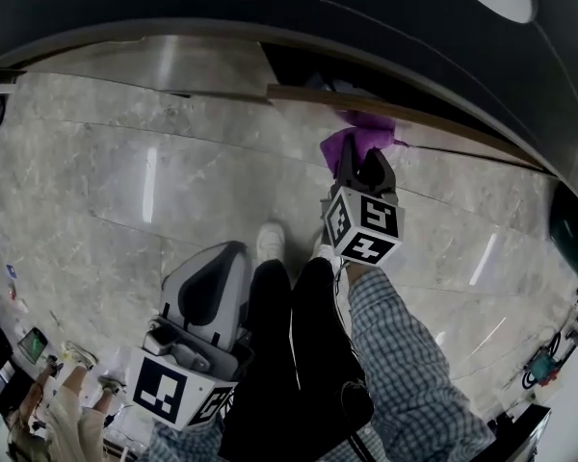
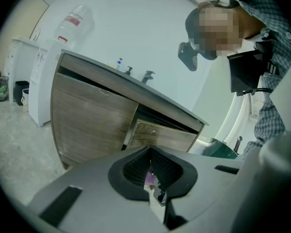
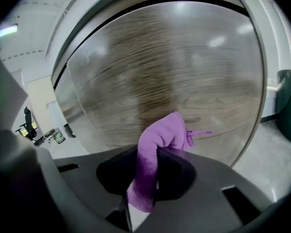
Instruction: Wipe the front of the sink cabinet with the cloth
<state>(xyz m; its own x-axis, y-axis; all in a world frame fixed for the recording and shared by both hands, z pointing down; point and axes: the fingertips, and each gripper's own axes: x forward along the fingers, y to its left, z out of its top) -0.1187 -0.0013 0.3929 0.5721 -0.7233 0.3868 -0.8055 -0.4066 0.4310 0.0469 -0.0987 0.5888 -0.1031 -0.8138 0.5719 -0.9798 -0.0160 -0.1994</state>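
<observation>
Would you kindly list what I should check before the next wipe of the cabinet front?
1. Grip: right gripper clamped on cloth: ok.
2. Contact: cloth touching cabinet front: cannot tell.
3. Clearance: left gripper away from cabinet: ok.
4. Surface: drawer shut: not ok, it looks ajar.
</observation>
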